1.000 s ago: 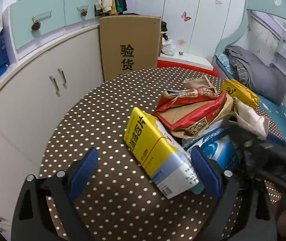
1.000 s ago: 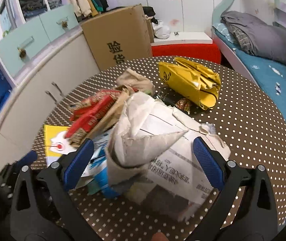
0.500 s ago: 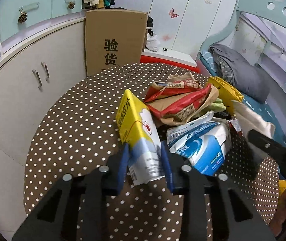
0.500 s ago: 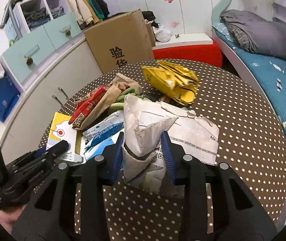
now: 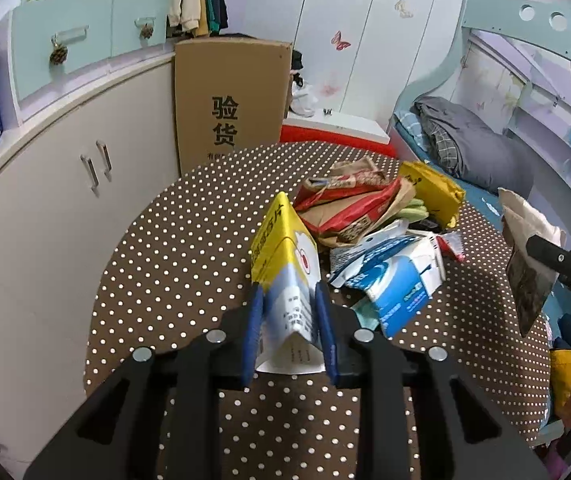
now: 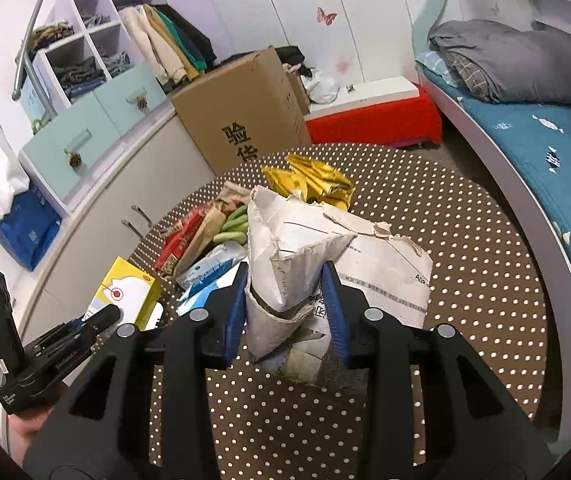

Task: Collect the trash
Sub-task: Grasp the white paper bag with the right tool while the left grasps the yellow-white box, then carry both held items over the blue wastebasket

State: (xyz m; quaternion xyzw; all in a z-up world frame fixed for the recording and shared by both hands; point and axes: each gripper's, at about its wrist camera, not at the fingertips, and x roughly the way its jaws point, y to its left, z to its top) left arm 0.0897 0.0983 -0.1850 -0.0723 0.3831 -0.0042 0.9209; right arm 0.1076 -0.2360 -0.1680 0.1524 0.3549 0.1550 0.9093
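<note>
My left gripper is shut on a yellow and white carton and holds it above the dotted brown round table. My right gripper is shut on a torn white paper mailer, lifted off the table. The mailer also shows at the right edge of the left wrist view. More trash lies on the table: a blue and white pack, red and brown paper bags and a yellow bag.
A tall cardboard box stands behind the table. White cabinets run along the left. A bed with a grey pillow is on the right. A red-topped bench stands at the back.
Both grippers closed from wide open, the left on the carton and the right on the mailer. Both have since lifted their items up and back from the pile.
</note>
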